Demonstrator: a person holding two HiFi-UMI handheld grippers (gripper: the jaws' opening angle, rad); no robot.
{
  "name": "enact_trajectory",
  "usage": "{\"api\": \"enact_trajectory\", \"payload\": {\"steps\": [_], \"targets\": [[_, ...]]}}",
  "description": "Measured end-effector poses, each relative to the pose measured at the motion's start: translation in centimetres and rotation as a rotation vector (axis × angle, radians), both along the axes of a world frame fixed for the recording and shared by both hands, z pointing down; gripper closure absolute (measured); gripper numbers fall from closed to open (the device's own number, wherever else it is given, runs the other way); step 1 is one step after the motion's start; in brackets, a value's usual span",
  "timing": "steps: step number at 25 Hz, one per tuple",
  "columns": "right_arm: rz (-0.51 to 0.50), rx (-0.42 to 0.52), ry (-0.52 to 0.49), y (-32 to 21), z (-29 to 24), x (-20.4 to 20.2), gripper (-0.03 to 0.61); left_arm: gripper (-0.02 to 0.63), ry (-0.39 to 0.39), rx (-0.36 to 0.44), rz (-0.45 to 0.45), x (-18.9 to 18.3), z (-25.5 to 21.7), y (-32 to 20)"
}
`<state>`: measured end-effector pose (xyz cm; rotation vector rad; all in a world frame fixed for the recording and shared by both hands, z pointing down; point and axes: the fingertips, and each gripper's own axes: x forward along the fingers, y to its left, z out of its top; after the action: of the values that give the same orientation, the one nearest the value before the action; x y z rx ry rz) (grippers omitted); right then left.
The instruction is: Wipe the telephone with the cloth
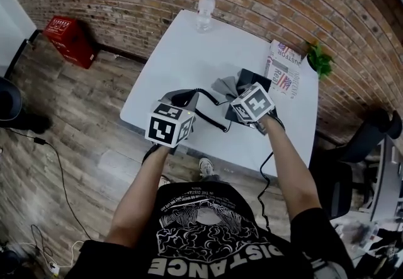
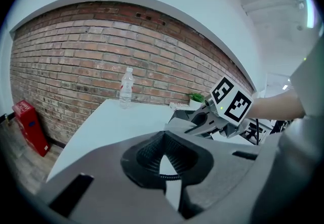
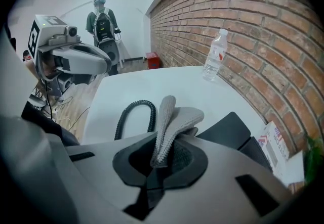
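Observation:
The black telephone [image 1: 250, 77] lies on the white table [image 1: 176, 51], mostly hidden behind my right gripper's marker cube; its body [image 3: 230, 127] shows beyond the jaws in the right gripper view. My right gripper [image 1: 236, 92] is shut on the grey cloth [image 3: 174, 117], which sticks up folded between the jaws and hangs just left of the phone as a grey bunch [image 1: 223, 85]. The coiled cord [image 1: 214, 106] loops over the table between both grippers. My left gripper [image 1: 181, 99] hovers at the table's near edge, jaws shut with nothing seen between them.
A water bottle [image 1: 204, 10] stands at the table's far edge. A printed paper [image 1: 283, 70] and a small green plant [image 1: 319, 57] are at the right end. A red crate [image 1: 69, 38] sits by the brick wall. A person [image 3: 103, 23] stands farther back in the room.

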<state>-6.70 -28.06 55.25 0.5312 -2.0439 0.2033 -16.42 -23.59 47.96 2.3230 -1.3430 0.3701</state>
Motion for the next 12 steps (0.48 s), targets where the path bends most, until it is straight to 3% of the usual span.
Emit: {"api": "enact_trajectory", "payload": {"steps": [12], "targets": [[0.122, -0.014, -0.043, 3.4, 1.5, 0.3, 0.566, 0.609, 0.013, -0.004, 0.045, 0.0, 0.4, 2.2]]}}
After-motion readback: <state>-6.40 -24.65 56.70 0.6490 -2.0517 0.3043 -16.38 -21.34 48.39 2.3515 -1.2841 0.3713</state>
